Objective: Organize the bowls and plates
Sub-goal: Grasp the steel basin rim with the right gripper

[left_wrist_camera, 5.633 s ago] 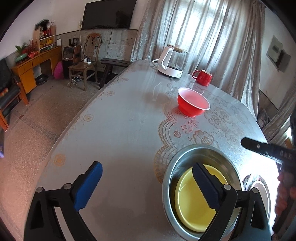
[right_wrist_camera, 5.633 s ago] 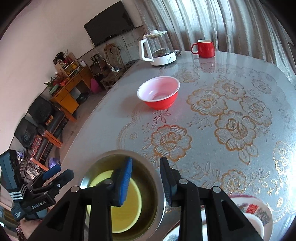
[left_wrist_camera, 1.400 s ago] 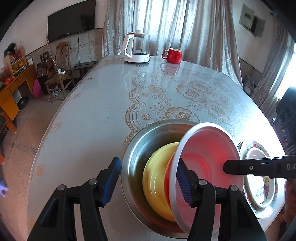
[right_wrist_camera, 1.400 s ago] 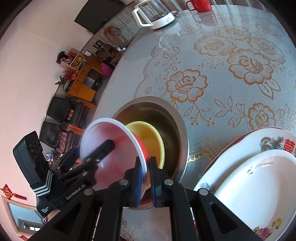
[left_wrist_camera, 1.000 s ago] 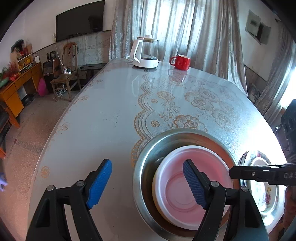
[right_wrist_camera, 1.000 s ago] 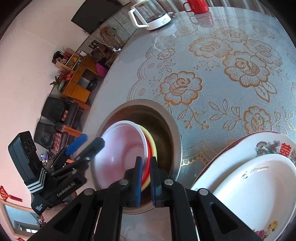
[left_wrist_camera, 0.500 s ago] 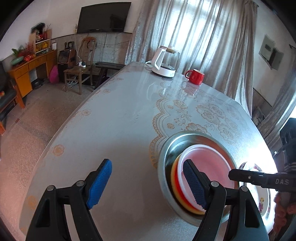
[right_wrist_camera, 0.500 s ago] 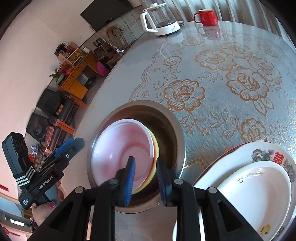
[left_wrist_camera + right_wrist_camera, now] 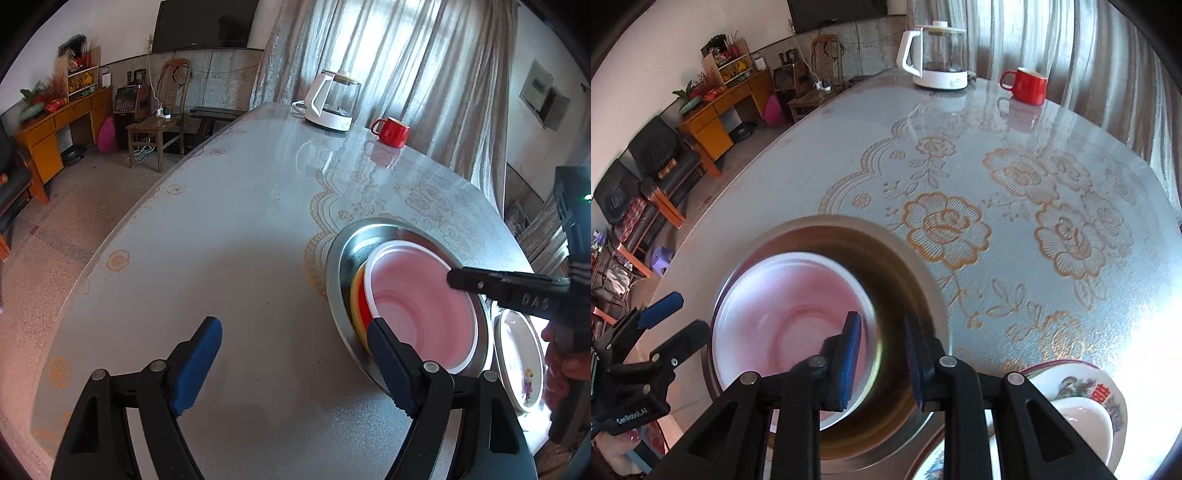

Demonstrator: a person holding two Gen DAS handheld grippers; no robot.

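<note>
- Red bowl [image 9: 421,310], pale pink inside with a white rim — nested in the steel basin [image 9: 345,258], tilted, on the near part of the table [image 9: 229,236].
- Yellow bowl [image 9: 357,291] — under the red one; only my left camera shows its edge, beside a strip of the red outer wall. In the right view the nested bowls are blurred and just a thin yellowish line shows at the rim.
- Right gripper [image 9: 881,360] — my jaws parted and holding nothing, poised over the basin with the red bowl's near rim between them; whether they touch it, I cannot tell.
- Left gripper [image 9: 295,363] — my jaws spread wide, empty, over bare tablecloth; the right-hand pad overlaps the basin's near edge in the picture.
- Floral plates [image 9: 1108,391] — stacked just beside the basin; the right view shows a red character and a white dish on top, the left view only a sliver.
- Red mug [image 9: 391,131] and glass kettle [image 9: 332,105] — far end of the table, well apart from the basin, in both views.
- Black chairs [image 9: 646,173] — right view only.
</note>
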